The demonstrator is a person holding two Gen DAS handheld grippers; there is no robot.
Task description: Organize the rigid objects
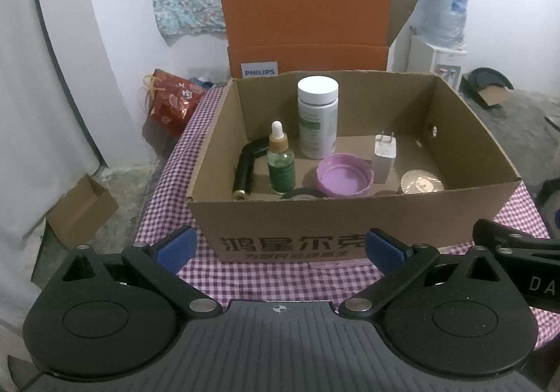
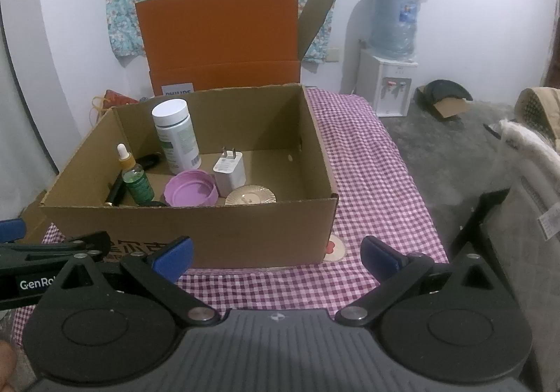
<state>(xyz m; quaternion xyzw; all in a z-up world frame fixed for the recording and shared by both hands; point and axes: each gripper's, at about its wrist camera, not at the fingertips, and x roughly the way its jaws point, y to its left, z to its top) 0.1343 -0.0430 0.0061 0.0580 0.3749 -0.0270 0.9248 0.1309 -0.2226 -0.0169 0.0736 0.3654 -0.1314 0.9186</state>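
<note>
The box (image 1: 353,217) sits open on a checked cloth (image 1: 280,280), its near wall printed with dark characters. Inside, a white bottle (image 1: 317,117) stands upright toward the far left. Near it on the left stands a small green dropper bottle (image 1: 280,161), and left of that a black bent tube (image 1: 246,168) lies along the left wall with its brass end toward the near wall. A purple lid (image 1: 344,175) lies open side up just right of the dropper bottle. A white charger (image 1: 384,159) stands on end just beside the lid, prongs up. A round gold disc (image 1: 421,183) lies flat near the right wall, close to the charger. A dark round rim (image 1: 301,194) peeks above the near wall below the dropper bottle; what it is cannot be told.

The left gripper (image 1: 280,245) hovers in front of the box's near wall with its blue pads (image 1: 175,248) wide apart and nothing between them. The right gripper (image 2: 276,254) hangs before the box's near right corner, its jaws likewise spread and empty. Each gripper shows at the edge of the other's view, so the two are side by side.

Behind the box stands an orange carton (image 1: 308,21) with its flaps up. A water dispenser (image 2: 392,77) stands on the floor at far right, and a red bag (image 1: 173,101) lies at far left.
</note>
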